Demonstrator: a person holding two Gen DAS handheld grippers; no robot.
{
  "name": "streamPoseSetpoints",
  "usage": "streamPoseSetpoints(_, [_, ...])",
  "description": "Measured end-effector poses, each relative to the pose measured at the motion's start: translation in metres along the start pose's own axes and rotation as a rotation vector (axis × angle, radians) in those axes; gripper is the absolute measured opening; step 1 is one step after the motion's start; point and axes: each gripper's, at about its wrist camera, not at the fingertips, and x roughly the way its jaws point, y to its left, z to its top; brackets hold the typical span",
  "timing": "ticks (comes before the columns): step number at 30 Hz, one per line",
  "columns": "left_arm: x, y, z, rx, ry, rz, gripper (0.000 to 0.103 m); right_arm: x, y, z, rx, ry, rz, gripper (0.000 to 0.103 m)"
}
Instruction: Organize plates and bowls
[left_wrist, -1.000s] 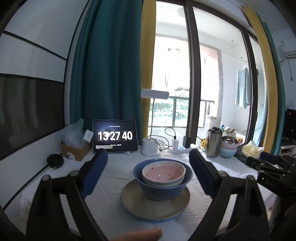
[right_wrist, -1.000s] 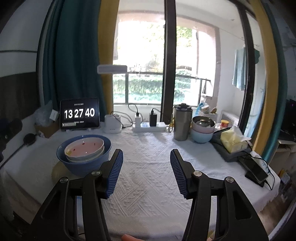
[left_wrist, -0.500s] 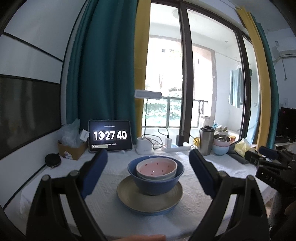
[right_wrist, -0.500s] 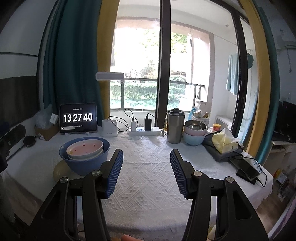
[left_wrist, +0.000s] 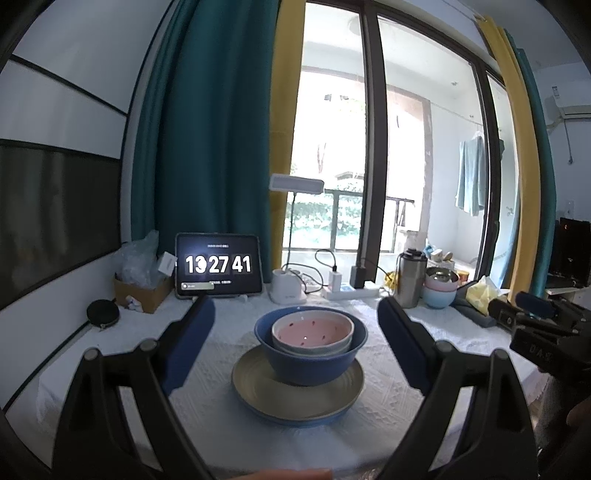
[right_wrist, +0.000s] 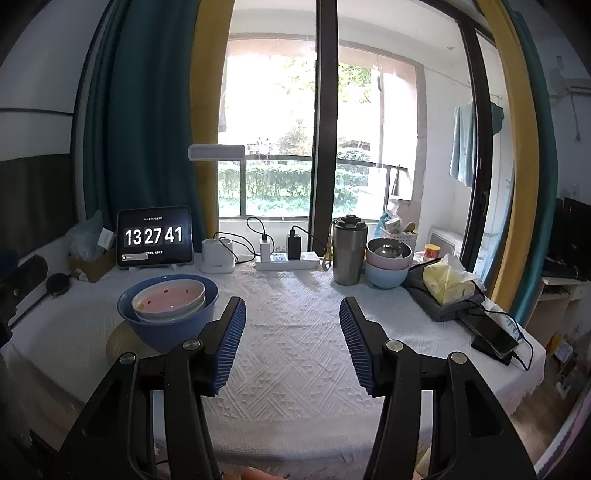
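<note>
- We see the pink bowl (left_wrist: 312, 329) nested inside the blue bowl (left_wrist: 311, 363), lower centre of the left wrist view; a further pale bowl rim shows under the pink one.
- Blue bowl sits on the beige plate (left_wrist: 295, 397), plate rests on the white tablecloth (right_wrist: 295, 332).
- In the right wrist view we find the same stack at centre left, blue bowl (right_wrist: 166, 328) half hiding the plate (right_wrist: 120, 343).
- Left gripper (left_wrist: 295, 347) spread wide, empty, stack framed between its fingers, not touching.
- Right gripper (right_wrist: 291, 343) also spread, empty, over bare cloth right of the stack.
- Second stack, pastel bowls (right_wrist: 388, 264), centre right beside the steel tumbler (right_wrist: 349, 249).
- Tablet clock (right_wrist: 154, 236) reads 13 27 41, centre left at the table's back.
- Power strip (right_wrist: 286, 260) and tissue box (right_wrist: 448, 282) further right.
</note>
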Motion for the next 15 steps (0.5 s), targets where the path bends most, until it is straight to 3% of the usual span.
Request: streamPoseSetpoints(15, [-0.0012,-0.0015,-0.0055,-0.001,0.009,-0.001,0.091,0.0002,-0.0012,0.0001,0.006,0.007,-0.001,0.056])
